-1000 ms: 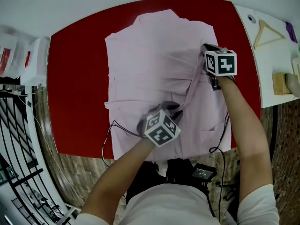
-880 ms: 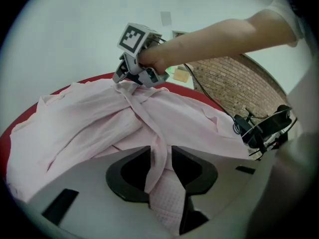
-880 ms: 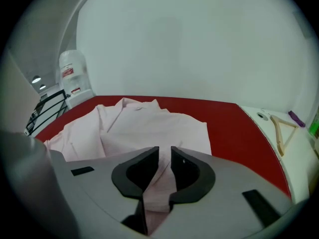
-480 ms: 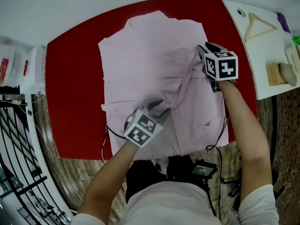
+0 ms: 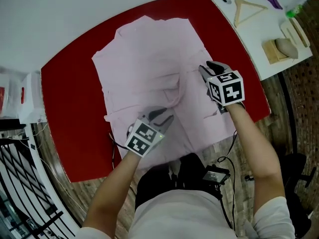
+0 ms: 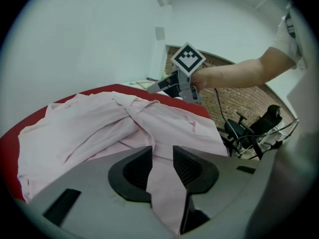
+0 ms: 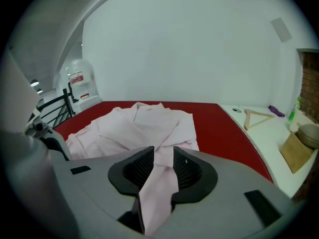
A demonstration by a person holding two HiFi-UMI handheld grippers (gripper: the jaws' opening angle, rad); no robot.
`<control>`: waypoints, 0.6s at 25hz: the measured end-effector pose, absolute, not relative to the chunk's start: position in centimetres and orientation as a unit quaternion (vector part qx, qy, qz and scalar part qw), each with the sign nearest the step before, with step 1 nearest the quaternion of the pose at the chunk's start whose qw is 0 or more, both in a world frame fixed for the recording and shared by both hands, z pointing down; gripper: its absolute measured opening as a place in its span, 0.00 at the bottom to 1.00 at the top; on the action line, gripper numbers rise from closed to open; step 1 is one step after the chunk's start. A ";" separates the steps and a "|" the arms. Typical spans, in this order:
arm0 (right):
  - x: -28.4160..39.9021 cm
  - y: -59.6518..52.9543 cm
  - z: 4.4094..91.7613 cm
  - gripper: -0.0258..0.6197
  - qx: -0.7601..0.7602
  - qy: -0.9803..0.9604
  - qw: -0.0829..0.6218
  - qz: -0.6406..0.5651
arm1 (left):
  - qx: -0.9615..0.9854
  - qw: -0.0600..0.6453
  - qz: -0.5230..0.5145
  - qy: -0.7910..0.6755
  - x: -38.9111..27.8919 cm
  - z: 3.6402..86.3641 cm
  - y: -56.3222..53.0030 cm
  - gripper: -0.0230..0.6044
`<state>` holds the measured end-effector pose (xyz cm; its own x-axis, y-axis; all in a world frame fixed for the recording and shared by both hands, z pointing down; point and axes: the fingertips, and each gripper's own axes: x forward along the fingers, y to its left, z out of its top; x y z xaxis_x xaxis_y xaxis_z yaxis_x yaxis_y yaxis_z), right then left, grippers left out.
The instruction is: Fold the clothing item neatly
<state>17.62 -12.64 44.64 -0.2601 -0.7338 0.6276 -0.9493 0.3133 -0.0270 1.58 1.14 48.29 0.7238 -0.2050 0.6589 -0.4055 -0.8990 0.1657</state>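
A red desk point(image 5: 60, 113) below a pale wall carries the pink shirt point(image 5: 144, 54), spread flat, with what looks like a sleeve laid slantwise across its middle. The left gripper point(image 5: 164, 113) hovers over the near part of the shirt. Its fingers point(image 6: 134, 171) are parted, and cloth shows in the gap but seems unpinched. The right gripper point(image 5: 208, 67), above the shirt's right side, is spread likewise. For a tidy fold, I judge both should bite one edge, lift together and keep it taut.
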 end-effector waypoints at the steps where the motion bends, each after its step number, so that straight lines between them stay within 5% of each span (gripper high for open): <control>1: 17.5 -11.3 44.8 0.23 0.554 -0.762 0.266 0.205 | 0.919 0.143 0.335 -0.154 1.7 48.3 1.5 0.24; 15: 14.1 5.1 47.3 0.23 0.631 -0.691 0.271 0.227 | 0.936 0.046 0.348 -0.030 1.5 48.5 6.2 0.07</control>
